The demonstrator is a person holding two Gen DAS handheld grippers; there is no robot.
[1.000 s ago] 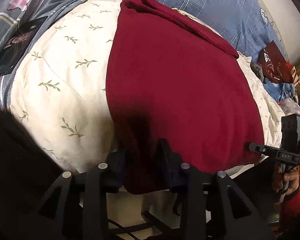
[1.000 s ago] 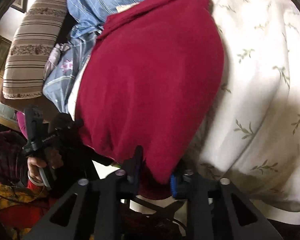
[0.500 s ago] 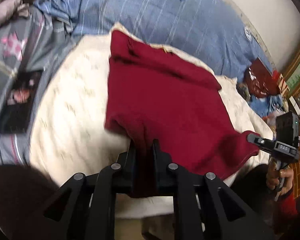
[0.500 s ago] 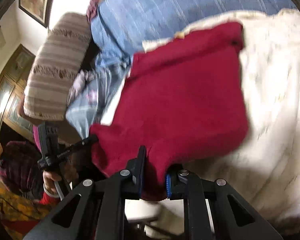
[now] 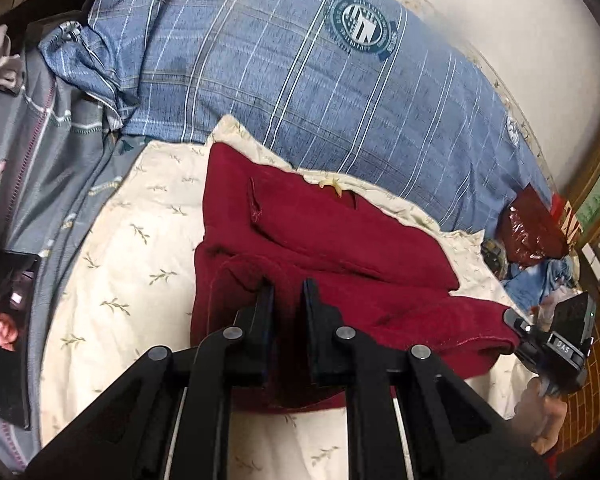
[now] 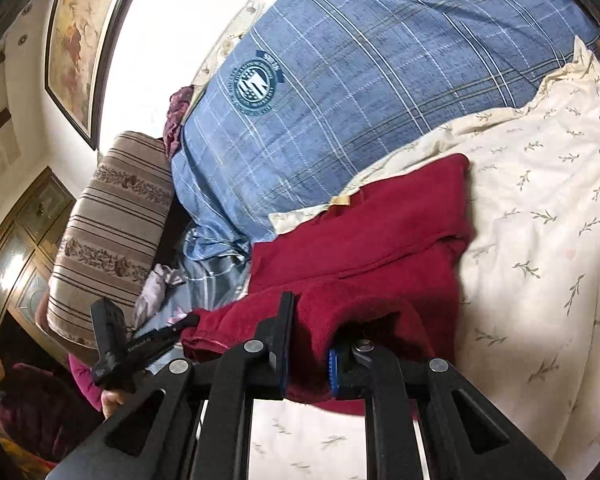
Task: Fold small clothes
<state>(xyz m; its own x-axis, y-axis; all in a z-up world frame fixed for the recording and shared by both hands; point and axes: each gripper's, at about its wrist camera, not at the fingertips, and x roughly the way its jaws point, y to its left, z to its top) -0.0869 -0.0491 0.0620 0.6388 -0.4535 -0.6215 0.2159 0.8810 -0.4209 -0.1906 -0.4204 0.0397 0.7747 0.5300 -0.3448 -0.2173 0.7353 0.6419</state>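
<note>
A dark red garment point(image 5: 324, 240) lies on a cream leaf-print sheet point(image 5: 140, 240). Its near half is lifted and doubled toward the far half. My left gripper point(image 5: 287, 286) is shut on the near left edge of the garment. My right gripper point(image 6: 314, 312) is shut on the near right edge of the garment point(image 6: 380, 240), with cloth bunched over the right finger. Each gripper shows in the other's view: the right one point(image 5: 516, 320) at the garment's right corner, the left one point(image 6: 188, 322) at its left corner.
A blue plaid quilt point(image 5: 300, 72) lies just beyond the garment. A grey patterned blanket point(image 5: 40, 184) and a dark photo card point(image 5: 8, 320) lie at the left. A red bag point(image 5: 536, 232) sits at the right. A striped cushion point(image 6: 112, 232) and a seated person point(image 6: 4, 392) are off the bed's side.
Both grippers have lifted the garment's near edge and carried it forward. The flat garment now lies folded over itself, and more of the blue quilt shows.
</note>
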